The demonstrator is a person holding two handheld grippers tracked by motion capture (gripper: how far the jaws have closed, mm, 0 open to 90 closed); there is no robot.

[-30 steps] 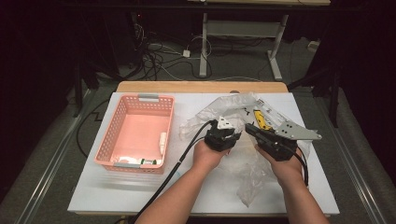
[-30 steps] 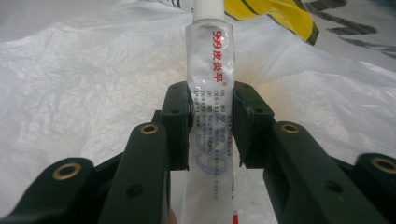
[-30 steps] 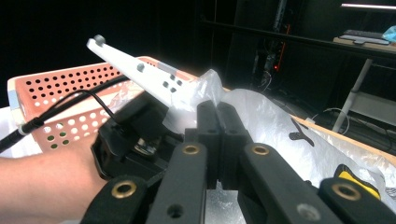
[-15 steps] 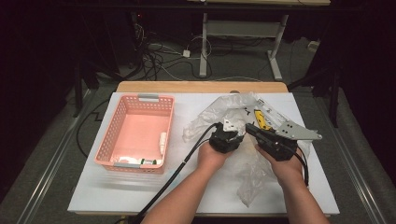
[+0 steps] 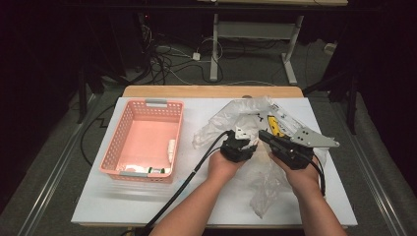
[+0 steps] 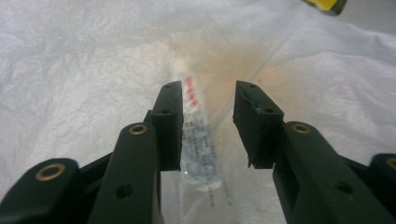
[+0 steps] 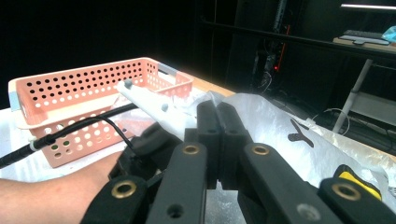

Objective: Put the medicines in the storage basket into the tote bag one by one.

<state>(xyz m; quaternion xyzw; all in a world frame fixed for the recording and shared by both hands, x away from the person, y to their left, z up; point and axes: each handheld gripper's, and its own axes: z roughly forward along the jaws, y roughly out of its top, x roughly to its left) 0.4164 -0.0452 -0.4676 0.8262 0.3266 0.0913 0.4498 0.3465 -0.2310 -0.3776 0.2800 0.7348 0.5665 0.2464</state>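
A crumpled clear plastic bag (image 5: 246,110) lies right of centre on the white table. My left gripper (image 5: 242,140) points down into it. In the left gripper view its jaws (image 6: 208,98) stand apart and have just been opening. A small tube with red and blue print (image 6: 198,140) lies between them close to the left pad, which does not press it. My right gripper (image 5: 263,135) sits just right of the left one, shut on the bag's film (image 7: 280,121). In the right gripper view its jaws (image 7: 217,109) are pressed together.
A pink perforated basket (image 5: 147,103) stands at the left of the table with a few small tubes (image 5: 171,147) inside; its wall (image 7: 93,74) is also in the right gripper view. A yellow and black object (image 5: 272,125) lies by the bag. Cables trail toward the front edge.
The left gripper has shifted slightly toward the right gripper and its jaws have widened. The right hand has kept still.
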